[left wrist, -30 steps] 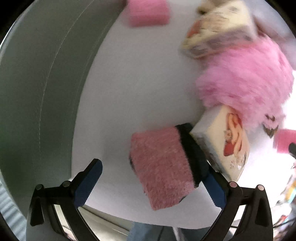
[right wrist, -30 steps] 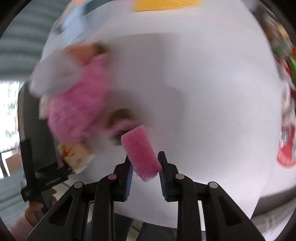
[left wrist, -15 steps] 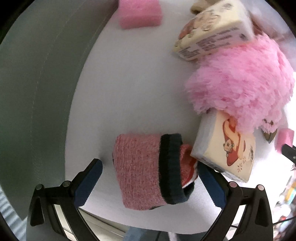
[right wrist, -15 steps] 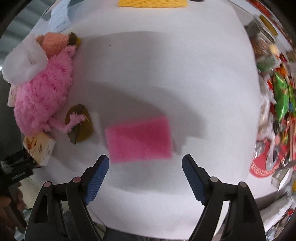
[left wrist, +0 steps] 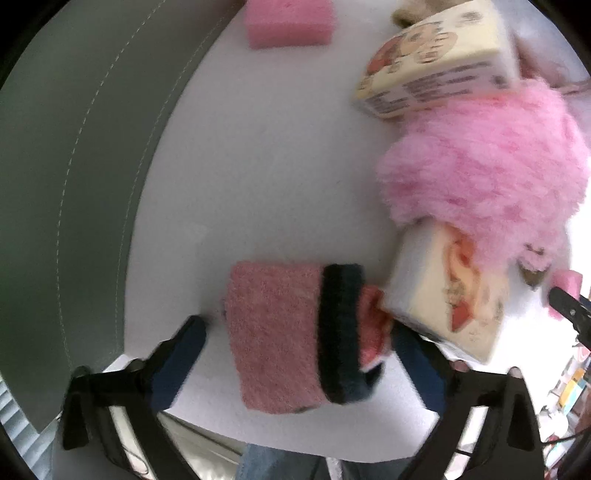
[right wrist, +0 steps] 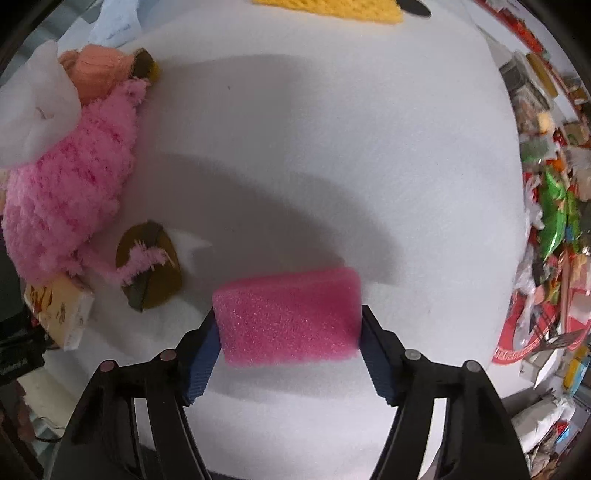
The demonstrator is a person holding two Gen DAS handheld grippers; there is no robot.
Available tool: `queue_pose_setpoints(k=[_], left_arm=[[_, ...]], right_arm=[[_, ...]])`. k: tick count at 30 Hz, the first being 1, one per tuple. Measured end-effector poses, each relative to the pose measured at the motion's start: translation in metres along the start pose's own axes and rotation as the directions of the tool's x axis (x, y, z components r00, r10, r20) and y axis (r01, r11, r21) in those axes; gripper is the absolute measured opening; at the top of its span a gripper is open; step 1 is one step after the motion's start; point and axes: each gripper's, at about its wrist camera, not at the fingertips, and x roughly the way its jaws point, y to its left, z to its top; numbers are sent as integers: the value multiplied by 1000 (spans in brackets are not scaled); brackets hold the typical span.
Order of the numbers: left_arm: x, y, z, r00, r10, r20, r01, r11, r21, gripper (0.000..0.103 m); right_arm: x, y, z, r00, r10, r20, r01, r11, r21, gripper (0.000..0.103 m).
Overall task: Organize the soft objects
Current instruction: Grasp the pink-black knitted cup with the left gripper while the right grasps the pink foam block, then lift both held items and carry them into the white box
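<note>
Both tools closing on soft things on the table.

The right tool (right wrist: 288, 354), which dropped and re-turned the pink sponge (right wrist: 288, 317), now pinches its ends; the left tool (left wrist: 295, 354), still spread, narrows around the pink sock roll (left wrist: 291, 336) at the near edge.

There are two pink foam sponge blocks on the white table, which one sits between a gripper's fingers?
The pink foam block between the right gripper fingers, which have just been closing. The other block lies untouched at the table's far edge.
</note>
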Motion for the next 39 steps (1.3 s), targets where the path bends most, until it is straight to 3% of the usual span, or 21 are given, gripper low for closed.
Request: queue_pose_setpoints(k=[1, 3, 6, 11, 13, 22, 27, 29, 33, 38, 39], left_arm=[[-14, -3, 5, 1000, 1, 10, -2, 1000, 19, 75], [-21, -11, 1, 1000, 12, 13, -13, 997, 73, 59], [-25, -10, -7, 1000, 17, -5, -16, 994, 110, 51], [-39, -4, -26, 1000, 18, 0, -18, 990, 137, 51], [-53, -4, -36, 998, 35, 44, -42, 985, 165, 51], [-105, -18, -68, 981, 72, 179, -112, 968, 224, 51], [-145, -12, -66, 965, 69, 252, -118, 976, 184, 51], [-142, -16, -61, 959, 71, 274, -120, 979, 165, 51], [-153, -16, -56, 951, 78, 300, -117, 986, 115, 51], [-165, 2, -53, 940, 77, 334, -105, 992, 66, 51], [-167, 5, -53, 937, 76, 340, -102, 993, 58, 51]], right_arm=[[-1, -2, -11, 1000, 5, -1, -5, 1000, 10, 73], [-5, -6, -16, 1000, 27, 0, -27, 999, 36, 73], [-13, -11, -22, 998, 59, -1, -59, 997, 51, 73], [-34, 9, -39, 994, 106, 1, -106, 993, 51, 73], [-43, 7, -30, 992, 126, 0, -126, 990, 56, 73], [-81, 50, -50, 983, 184, 25, -184, 983, -5, 73], [-87, 86, -27, 980, 195, 32, -194, 980, -40, 73], [-92, 89, -21, 980, 194, 48, -191, 979, -67, 73], [-118, 62, -27, 978, 195, 73, -186, 976, -112, 73], [-133, 77, -17, 976, 196, 97, -178, 970, -163, 73], [-137, 65, -17, 975, 197, 100, -178, 969, -172, 73]])
